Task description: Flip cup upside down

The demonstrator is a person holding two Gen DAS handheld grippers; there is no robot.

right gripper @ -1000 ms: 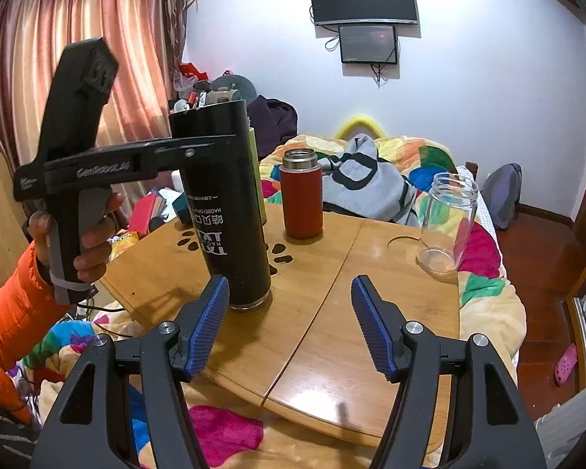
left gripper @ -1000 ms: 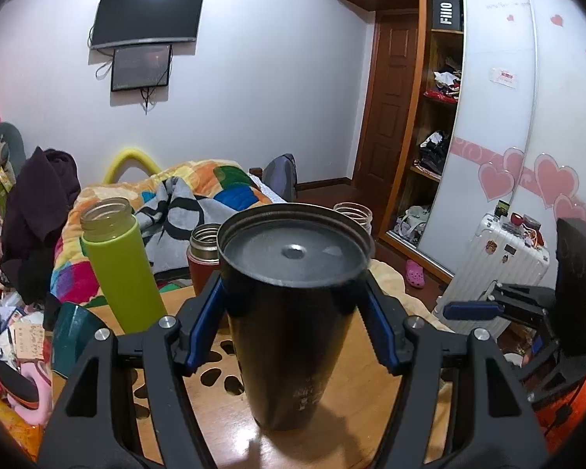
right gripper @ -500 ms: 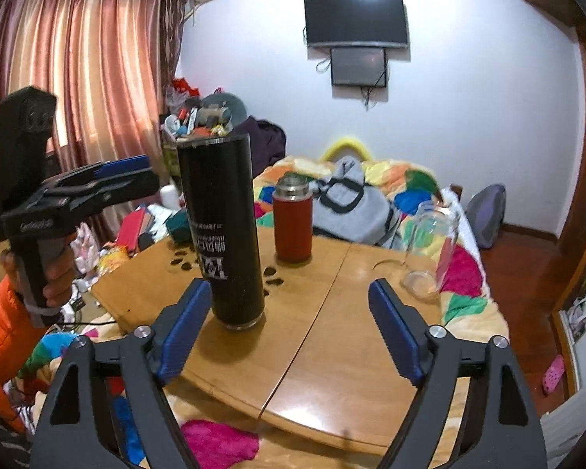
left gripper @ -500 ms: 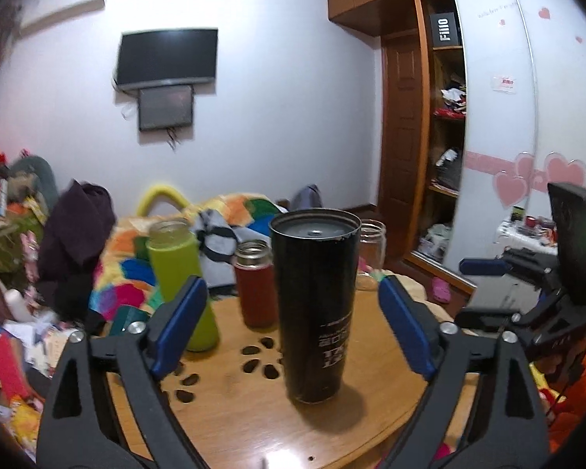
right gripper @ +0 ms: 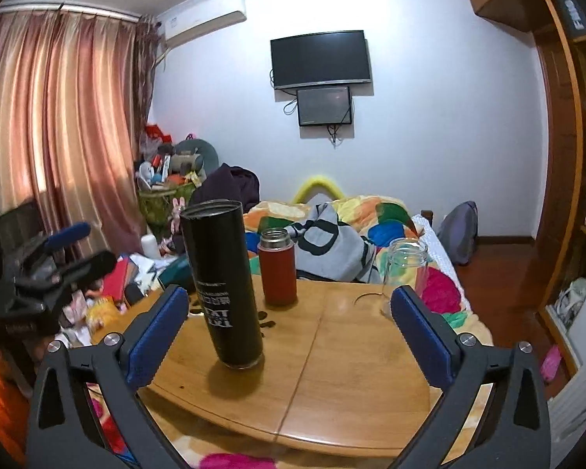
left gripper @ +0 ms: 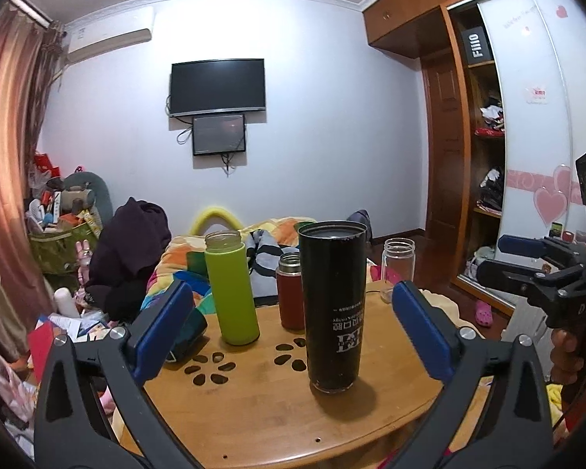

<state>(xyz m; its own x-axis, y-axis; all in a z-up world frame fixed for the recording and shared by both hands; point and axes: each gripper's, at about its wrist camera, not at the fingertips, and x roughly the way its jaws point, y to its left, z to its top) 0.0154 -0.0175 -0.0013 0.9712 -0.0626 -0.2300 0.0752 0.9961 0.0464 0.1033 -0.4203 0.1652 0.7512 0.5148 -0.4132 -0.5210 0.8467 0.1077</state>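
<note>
Cluttered bedroom, wooden tabletop (left gripper: 254, 410). Black cup (left gripper: 333, 305) upside down, long axis vertical, dead ahead of left claw (left gripper: 291, 330); right claw (right gripper: 289, 332) farther. Both spread wide, empty.

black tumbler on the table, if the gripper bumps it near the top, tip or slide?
Probably tips: the black tumbler is tall and narrow, standing inverted on its rim on the wooden table. Its glossy wall may slip against blue pads. On its side, it would likely roll.

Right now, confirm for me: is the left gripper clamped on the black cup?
No. The left gripper is open, its blue pads apart on either side of the black cup, which stands free on the wooden table.
</note>
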